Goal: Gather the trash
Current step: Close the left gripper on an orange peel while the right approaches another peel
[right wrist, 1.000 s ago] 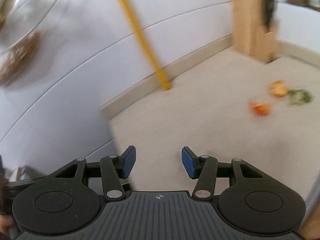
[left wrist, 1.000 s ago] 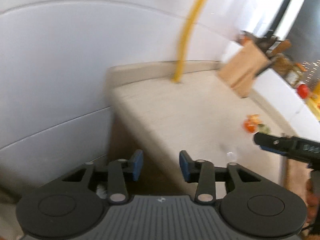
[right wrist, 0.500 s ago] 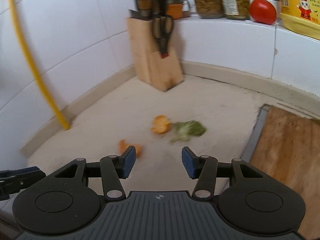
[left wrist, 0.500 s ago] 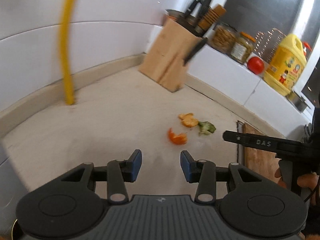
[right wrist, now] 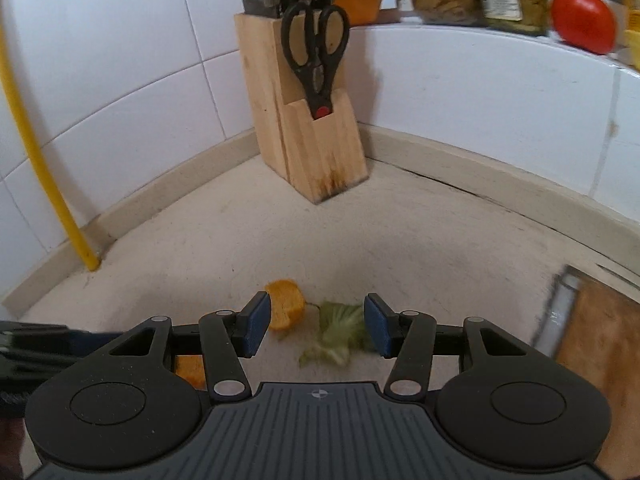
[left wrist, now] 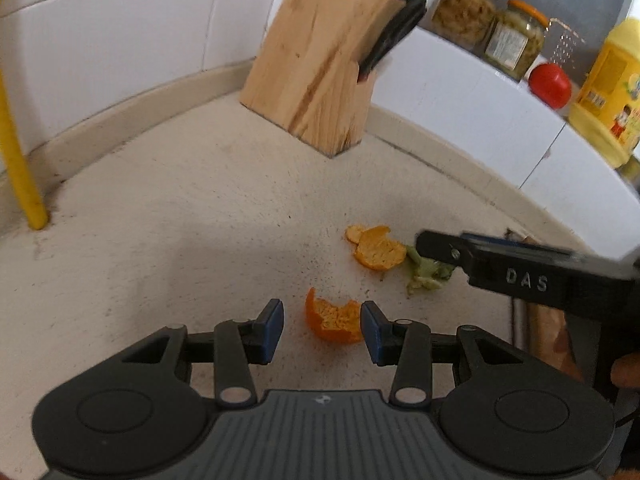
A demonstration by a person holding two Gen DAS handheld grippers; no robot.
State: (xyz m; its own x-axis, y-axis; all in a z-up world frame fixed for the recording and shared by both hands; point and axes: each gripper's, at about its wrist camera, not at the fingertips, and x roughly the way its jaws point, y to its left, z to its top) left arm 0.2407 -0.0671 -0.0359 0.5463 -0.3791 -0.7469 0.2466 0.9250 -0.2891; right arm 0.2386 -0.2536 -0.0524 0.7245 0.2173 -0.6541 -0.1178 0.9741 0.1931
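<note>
On the speckled beige table (left wrist: 192, 216), three scraps of trash lie close together in front of a wooden knife block (left wrist: 316, 76). The left hand-held gripper (left wrist: 322, 326) hangs over the nearest scrap, a curled orange peel (left wrist: 334, 320), with its blue pads spread apart on either side and nothing pinched between them; whether the pads reach down to the peel cannot be told. A second orange peel (left wrist: 376, 248) lies further back, with a green vegetable scrap (left wrist: 426, 272) just beside it on the right. The right hand-held gripper (right wrist: 316, 326) hangs above that pair, its jaws likewise apart and empty, the second peel showing by its left pad and the green scrap near its right pad. Black scissors (right wrist: 316, 60) hang in the knife block. A yellow pipe (right wrist: 44, 176) runs up the tiled wall at the left. A wooden cutting board (right wrist: 600, 344) sits at the right edge. On the ledge behind stand glass jars (left wrist: 516, 44), a red tomato (left wrist: 550, 84) and a yellow bottle (left wrist: 608, 96).
</note>
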